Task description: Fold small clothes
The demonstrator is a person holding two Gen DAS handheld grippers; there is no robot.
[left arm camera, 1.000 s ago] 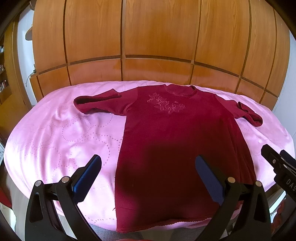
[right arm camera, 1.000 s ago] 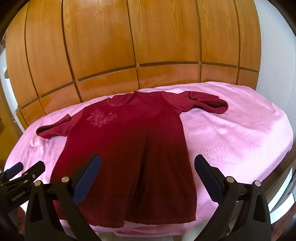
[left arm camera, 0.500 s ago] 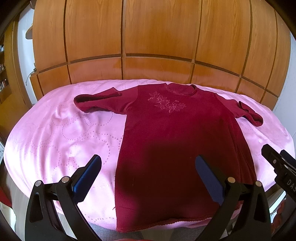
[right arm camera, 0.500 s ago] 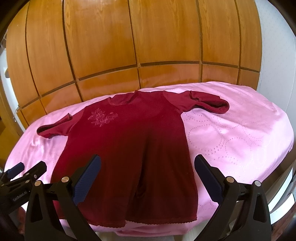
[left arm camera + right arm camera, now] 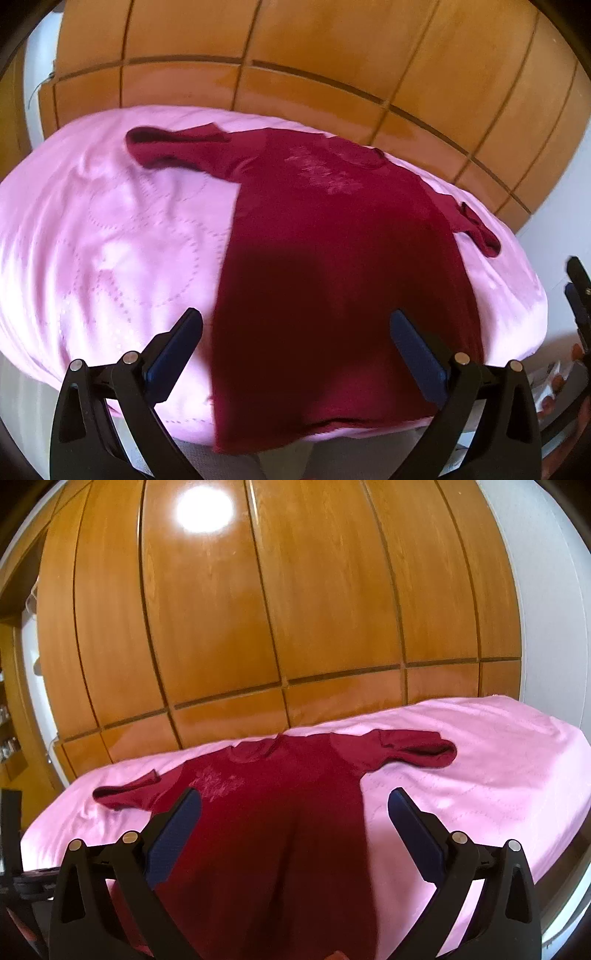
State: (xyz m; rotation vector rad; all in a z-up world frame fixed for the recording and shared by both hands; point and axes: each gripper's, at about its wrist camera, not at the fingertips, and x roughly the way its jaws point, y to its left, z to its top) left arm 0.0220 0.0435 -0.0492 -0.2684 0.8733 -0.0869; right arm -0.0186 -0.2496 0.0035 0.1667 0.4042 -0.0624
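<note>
Maroon top (image 5: 332, 258) lies flat on pink bed cover (image 5: 110, 240), neck away, hem nearest both grippers, left gripper (image 5: 295, 350) and right gripper (image 5: 293, 821) fingers wide open, empty.

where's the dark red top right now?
The dark red top lies spread flat on the pink bedspread, collar toward the wooden wall panels. In both wrist views it sits ahead of the open tongs, neither touching it.
</note>
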